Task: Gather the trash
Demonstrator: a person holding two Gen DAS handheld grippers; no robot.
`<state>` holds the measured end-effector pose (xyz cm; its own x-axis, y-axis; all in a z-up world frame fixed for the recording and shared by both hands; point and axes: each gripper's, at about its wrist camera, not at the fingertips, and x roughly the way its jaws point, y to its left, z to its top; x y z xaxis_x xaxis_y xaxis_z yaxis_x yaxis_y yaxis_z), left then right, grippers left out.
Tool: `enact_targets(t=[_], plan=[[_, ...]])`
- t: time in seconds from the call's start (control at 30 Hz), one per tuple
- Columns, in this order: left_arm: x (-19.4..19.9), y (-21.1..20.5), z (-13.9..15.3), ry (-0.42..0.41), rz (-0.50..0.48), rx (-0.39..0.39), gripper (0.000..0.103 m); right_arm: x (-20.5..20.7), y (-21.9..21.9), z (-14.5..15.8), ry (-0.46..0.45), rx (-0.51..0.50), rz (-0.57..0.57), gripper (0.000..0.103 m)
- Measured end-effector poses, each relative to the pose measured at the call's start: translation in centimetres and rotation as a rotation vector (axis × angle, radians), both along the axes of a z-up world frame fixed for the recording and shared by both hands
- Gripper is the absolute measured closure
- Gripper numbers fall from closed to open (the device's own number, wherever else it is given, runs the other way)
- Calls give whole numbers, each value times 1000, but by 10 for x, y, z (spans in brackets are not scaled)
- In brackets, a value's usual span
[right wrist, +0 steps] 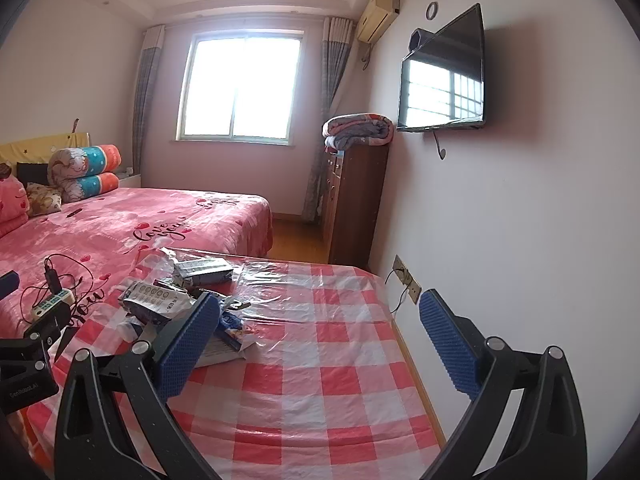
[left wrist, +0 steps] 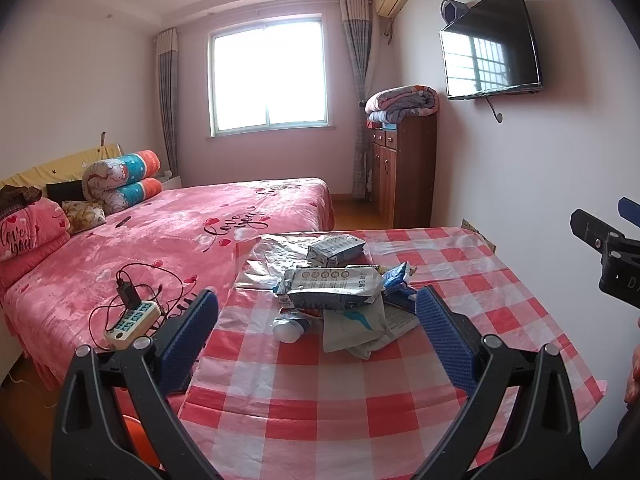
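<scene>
A heap of trash (left wrist: 336,292) lies on the checked counter (left wrist: 360,392), toward its far left corner beside the bed (left wrist: 160,240): a grey packet (left wrist: 334,286) on top, a small carton (left wrist: 336,250) behind it, a white bottle (left wrist: 289,329) at the near side. The left tongs (left wrist: 316,312) hover just short of the heap, spread apart and holding nothing. The right tongs (right wrist: 320,320) hang over the counter's middle, also apart, the heap to their left. A power strip (left wrist: 132,324) rests on the bed.

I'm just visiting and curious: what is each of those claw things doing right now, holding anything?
Left gripper: open, holding nothing, aimed at the trash pile.
Right gripper: open, holding nothing.
</scene>
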<state>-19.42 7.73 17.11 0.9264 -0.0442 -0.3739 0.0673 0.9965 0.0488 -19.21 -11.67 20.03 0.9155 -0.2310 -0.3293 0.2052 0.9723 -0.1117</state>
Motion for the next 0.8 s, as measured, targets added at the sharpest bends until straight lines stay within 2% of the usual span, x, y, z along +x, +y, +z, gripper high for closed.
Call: enact_targets(t=[0.47,0.8], plan=[[3,5,-3,10,-2,-29,4,7,0,-11,27,7,15,5],[12,9,-13,60,6,-61,4,13,4,-22,48,0,24,5]])
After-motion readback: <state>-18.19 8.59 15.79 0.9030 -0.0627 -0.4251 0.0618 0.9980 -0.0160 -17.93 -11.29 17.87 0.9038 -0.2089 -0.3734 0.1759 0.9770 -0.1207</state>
